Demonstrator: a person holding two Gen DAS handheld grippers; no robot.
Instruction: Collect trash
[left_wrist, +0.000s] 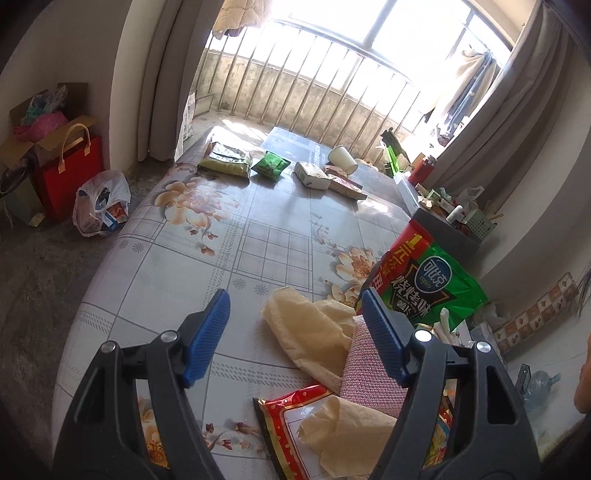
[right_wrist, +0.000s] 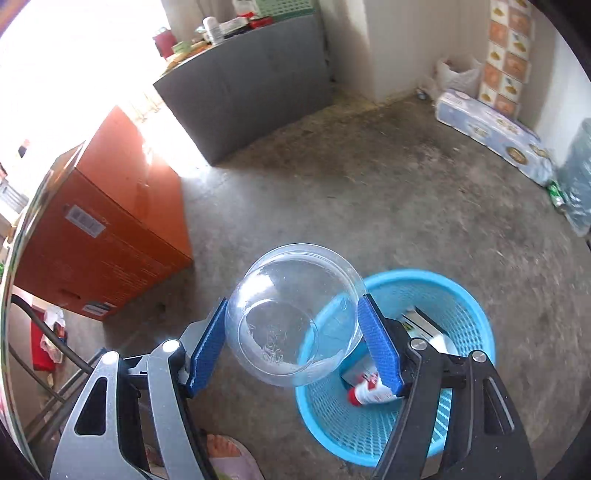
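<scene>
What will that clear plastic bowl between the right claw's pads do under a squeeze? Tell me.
The clear round plastic bowl looks thin-walled, so it probably flexes or crackles under pressure. Its smooth curved sides could slip against the right claw pads. It seems empty and light, so once released over the blue mesh basket it may bounce.

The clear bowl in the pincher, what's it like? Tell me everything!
The bowl is round, see-through plastic, thin and shiny, with raised lettering moulded into its flat bottom. It looks empty and clean. It is tipped on its side, mouth facing up and away, bottom toward the camera. The right gripper holds it between its two blue pads, one pressing on each side. It hangs in the air above the grey floor, partly over the rim of the blue basket, and touches nothing else.
</scene>
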